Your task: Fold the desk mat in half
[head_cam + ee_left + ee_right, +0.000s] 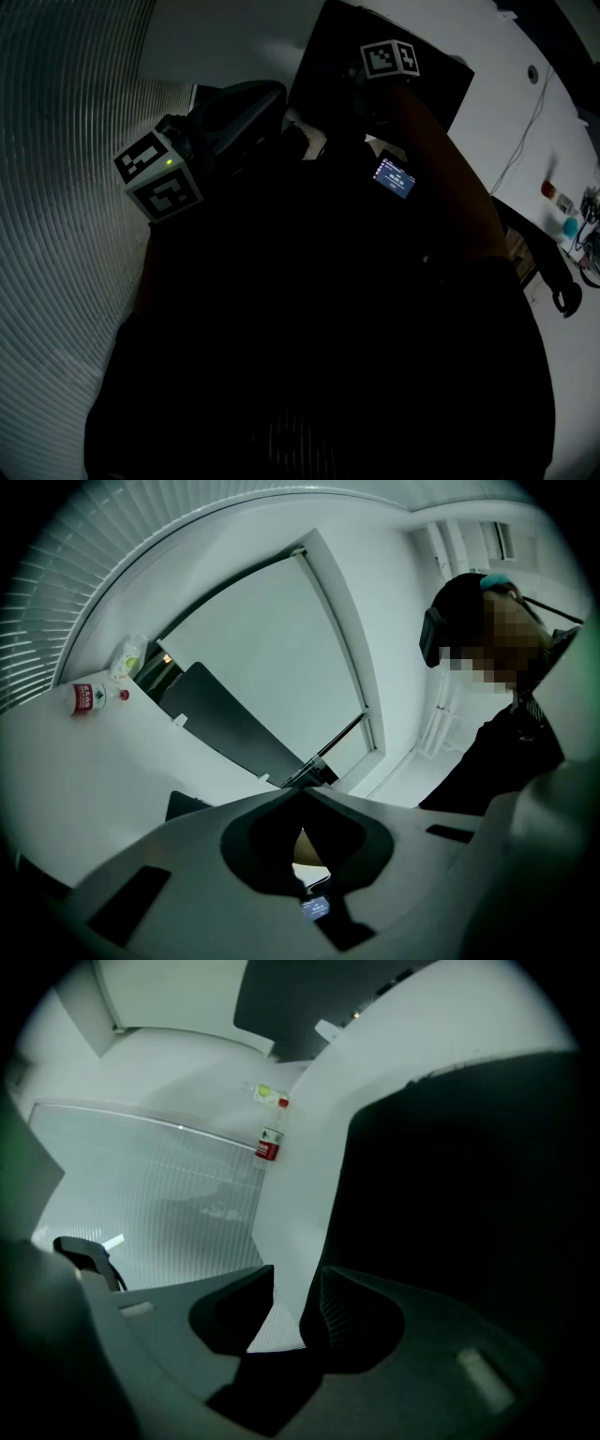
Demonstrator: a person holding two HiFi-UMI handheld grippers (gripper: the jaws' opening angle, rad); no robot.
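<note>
Left gripper (302, 794) jaws meet, empty; right gripper (296, 1277) jaws stand slightly apart beside the dark desk mat (469, 1176). The far bottle (89, 697) has an unreadable red label

Looks like an office or a lab room. Long white worktop (487, 103) with a thin cable (525, 127) trailing across it. Slatted blind (56, 234) close along one side. Red-labelled bottle (89, 697) left near the worktop's edge. Plain white walls, a large framed pane (272, 658), and white pipes (448, 714) in the corner.
</note>
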